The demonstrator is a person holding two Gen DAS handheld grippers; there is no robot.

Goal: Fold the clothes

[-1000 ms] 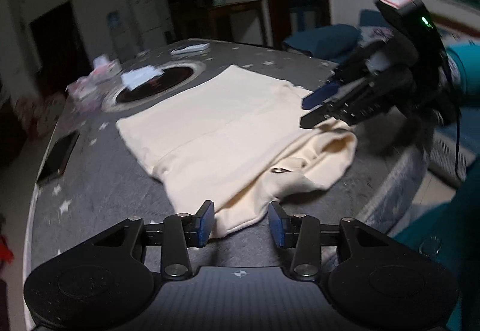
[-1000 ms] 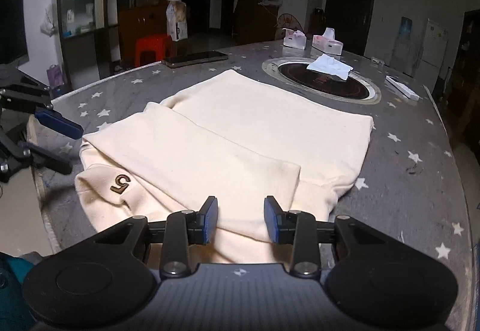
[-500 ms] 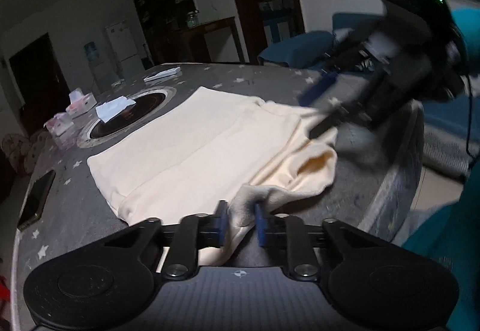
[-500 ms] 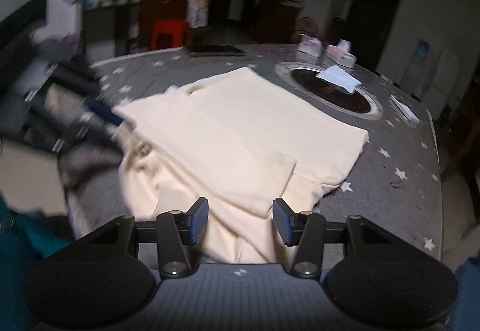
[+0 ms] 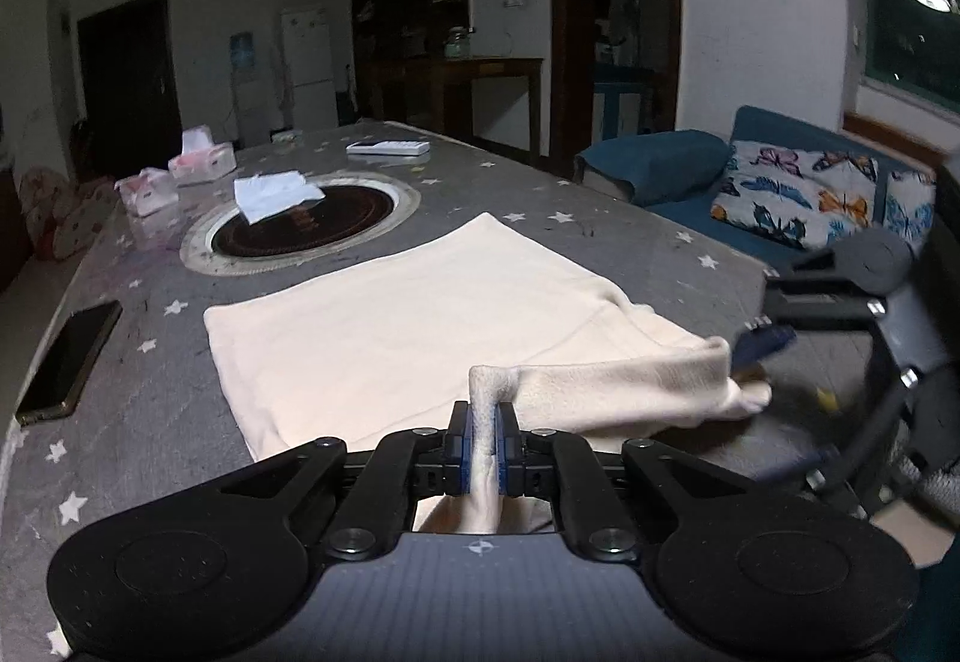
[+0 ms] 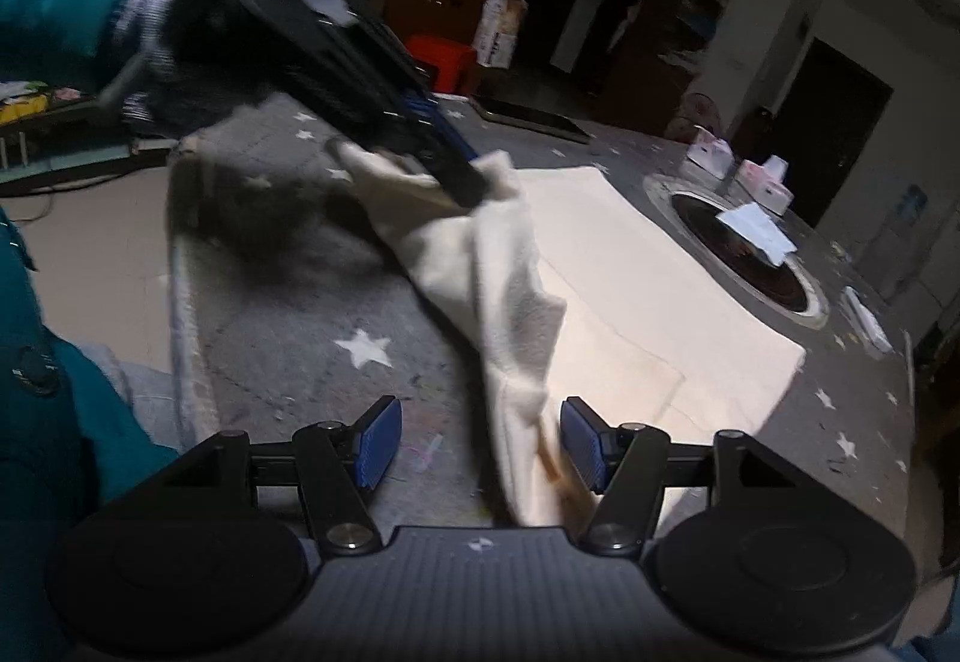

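The left claw point(image 5: 481, 443) is clamped on the near edge of the cream garment point(image 5: 408, 326), which lies on the star-patterned desk point(image 5: 150, 398), its long axis running away toward the round inset burner point(image 5: 300, 230). Only the right wrist view shows the right claw point(image 6: 474, 437) spread apart, the lifted fold hanging between its pads.

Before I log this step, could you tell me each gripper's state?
Left gripper: closed on the cream garment.
Right gripper: open, garment edge between its fingers, not pinched.
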